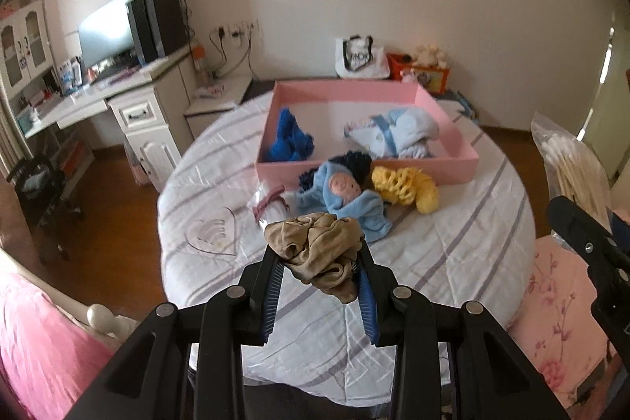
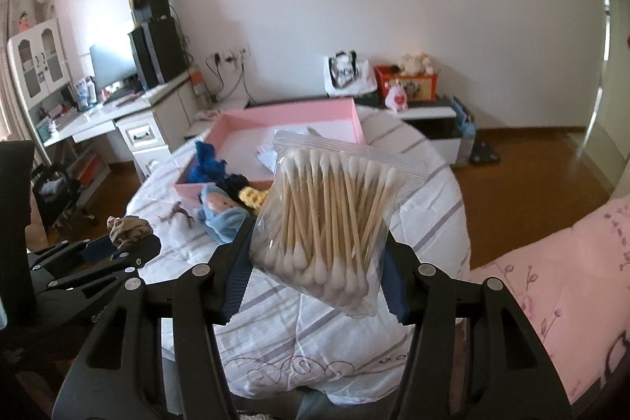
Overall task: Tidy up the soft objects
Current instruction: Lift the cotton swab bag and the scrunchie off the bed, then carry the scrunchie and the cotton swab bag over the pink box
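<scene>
Up in the air goes the crumpled tan fabric bundle (image 1: 315,250), pinched between the blue ribbed pads of the left hand-held gripper (image 1: 319,264), jaws squeezed nearly together on it and a loose tail of cloth dangling below. Alongside, the clear zip bag of wooden cotton swabs (image 2: 330,223) sits clamped at its lower half in the right hand-held gripper (image 2: 315,262), jaws held moderately wide around the bag, its top standing free above them.

Here's the danger: that bag is slick plastic and held by its sides, so any jolt could let it slide down and out. The tan bundle is gripped at one bunched fold only; if that fold pulls loose, the rest could unravel and drop short.

Ahead waits the shallow pink rectangular box (image 1: 464,160) on the round surface with its white, grey-striped cover (image 1: 453,243). Inside it lie a bright blue knitted piece (image 1: 289,140) and a pale blue and white baby garment (image 1: 397,132). Just before its near wall rest a light blue plush doll with a pink face (image 1: 342,195) and a yellow crocheted item (image 1: 405,187), so a low pass risks snagging them.

Both hand-held grippers are raised above the near edge, side by side, tilted downward toward the box.
</scene>
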`<state>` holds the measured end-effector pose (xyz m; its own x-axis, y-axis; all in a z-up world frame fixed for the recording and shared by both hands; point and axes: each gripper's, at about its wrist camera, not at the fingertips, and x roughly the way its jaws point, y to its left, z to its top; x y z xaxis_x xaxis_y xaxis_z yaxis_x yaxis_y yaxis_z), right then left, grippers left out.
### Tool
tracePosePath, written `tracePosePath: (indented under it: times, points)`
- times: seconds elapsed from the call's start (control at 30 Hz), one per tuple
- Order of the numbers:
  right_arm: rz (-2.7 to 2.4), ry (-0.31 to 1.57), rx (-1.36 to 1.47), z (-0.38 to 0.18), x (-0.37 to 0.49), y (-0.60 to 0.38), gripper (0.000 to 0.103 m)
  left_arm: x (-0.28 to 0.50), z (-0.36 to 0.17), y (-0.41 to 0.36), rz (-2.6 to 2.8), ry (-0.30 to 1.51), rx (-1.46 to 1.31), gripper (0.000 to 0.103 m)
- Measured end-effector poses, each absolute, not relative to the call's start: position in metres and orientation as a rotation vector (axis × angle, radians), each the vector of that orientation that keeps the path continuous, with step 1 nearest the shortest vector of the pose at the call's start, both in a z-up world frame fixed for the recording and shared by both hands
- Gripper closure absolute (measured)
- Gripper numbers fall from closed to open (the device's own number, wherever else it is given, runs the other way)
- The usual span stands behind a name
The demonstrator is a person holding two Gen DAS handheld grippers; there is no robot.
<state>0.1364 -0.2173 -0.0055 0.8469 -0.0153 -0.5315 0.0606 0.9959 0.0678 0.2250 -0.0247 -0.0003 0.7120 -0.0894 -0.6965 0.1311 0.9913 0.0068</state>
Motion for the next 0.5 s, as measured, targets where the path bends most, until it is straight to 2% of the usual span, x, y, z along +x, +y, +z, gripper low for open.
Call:
tracePosePath:
  times: [0.5]
  points:
    - [-0.006, 0.386, 0.051, 0.036, 0.070, -0.200, 0.050, 0.132, 0.057, -0.011, -0.100, 0.598, 0.053, 0.071]
